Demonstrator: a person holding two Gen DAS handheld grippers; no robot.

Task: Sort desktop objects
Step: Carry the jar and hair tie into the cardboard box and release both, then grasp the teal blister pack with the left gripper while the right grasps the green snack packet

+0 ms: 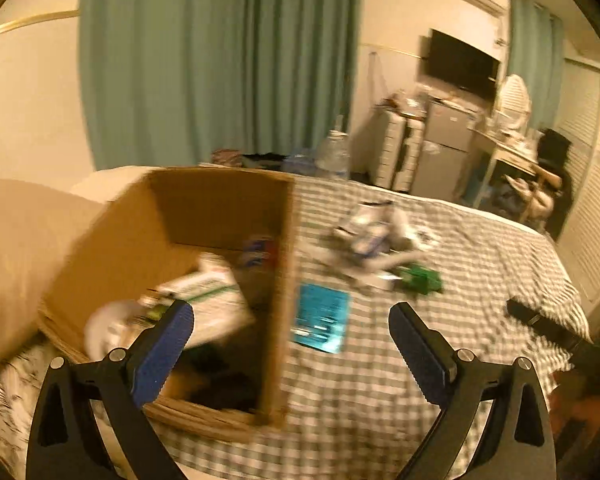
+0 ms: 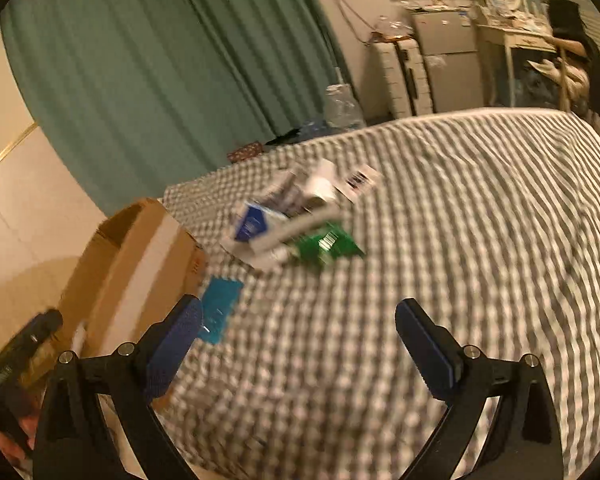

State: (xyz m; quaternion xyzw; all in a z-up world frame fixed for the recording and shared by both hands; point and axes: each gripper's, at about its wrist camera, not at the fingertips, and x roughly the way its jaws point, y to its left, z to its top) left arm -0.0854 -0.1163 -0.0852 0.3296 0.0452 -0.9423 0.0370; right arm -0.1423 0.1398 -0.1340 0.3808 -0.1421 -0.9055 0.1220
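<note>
Left wrist view: the left gripper (image 1: 290,322) hangs with its fingers spread wide and nothing between them, over the near right wall of the cardboard box (image 1: 288,280). The box stands on the checked bedcover (image 1: 480,272) and already holds a white carton (image 1: 204,300) and other items too blurred to name. A teal packet (image 1: 322,322) lies flat on the cover just beside the box's right wall. Beyond it sits a loose pile of small boxes (image 1: 374,236), with a green packet (image 1: 418,278) at its near edge. A black object (image 1: 540,322) lies well apart to the right; it may be the other gripper, but that cannot be confirmed.

Right wrist view: the right gripper (image 2: 298,320) is also spread wide and empty, held above the cover. The teal packet (image 2: 220,312) lies near its left finger, the box (image 2: 140,264) beyond that, the pile (image 2: 296,212) further ahead.

Judgement: the step in hand appears to be picking the next item. The teal packet is nearest. Being flat and thin, it likely needs the fingers lowered onto one edge; a straight descent may pinch the cover. The blur suggests settling the gripper before closing.
</note>
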